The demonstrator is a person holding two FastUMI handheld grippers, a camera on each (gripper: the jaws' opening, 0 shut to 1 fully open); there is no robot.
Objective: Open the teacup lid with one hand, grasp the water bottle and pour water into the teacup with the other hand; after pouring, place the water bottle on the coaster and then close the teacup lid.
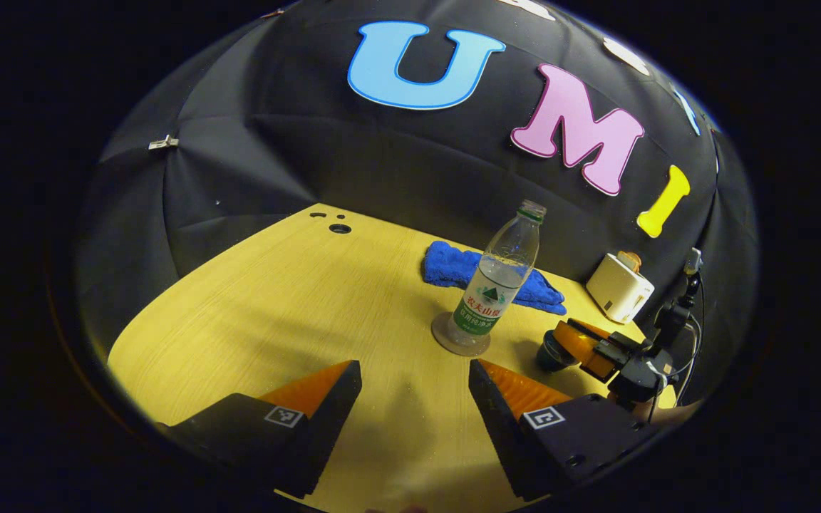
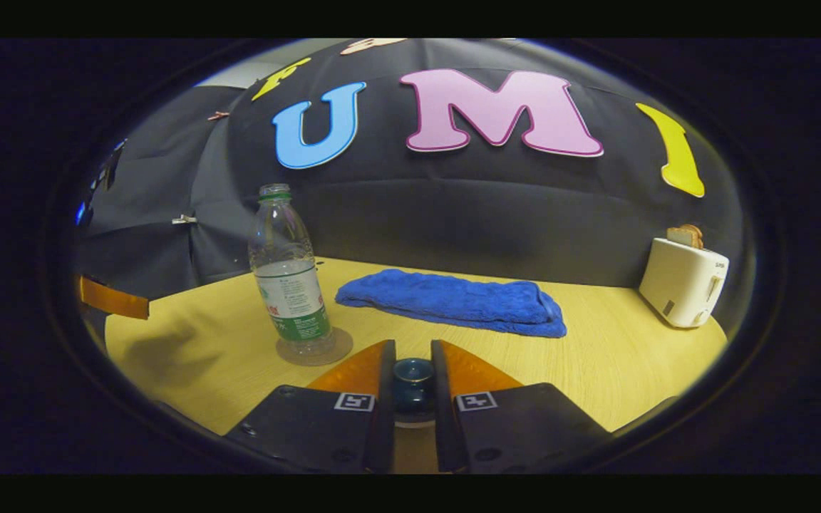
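In the left gripper view, the left gripper [image 1: 415, 381] hung with fingers spread wide and empty, while the water bottle [image 1: 499, 285] stood upright on its coaster [image 1: 460, 335] — thin, light plastic, best gripped mid-body.

In the right gripper view, the right gripper [image 2: 412, 370] was clamped on the teacup lid [image 2: 412, 381] — glazed, probably slippery and fragile — with the bottle just beyond.

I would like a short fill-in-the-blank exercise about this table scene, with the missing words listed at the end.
1. The water bottle stands upright on a round ____.
2. Behind the bottle lies a folded ____ towel.
3. The left gripper hangs over the table with its jaws ____.
4. The right gripper has its fingers on either side of the teacup's ____.

Missing words: coaster; blue; open; lid
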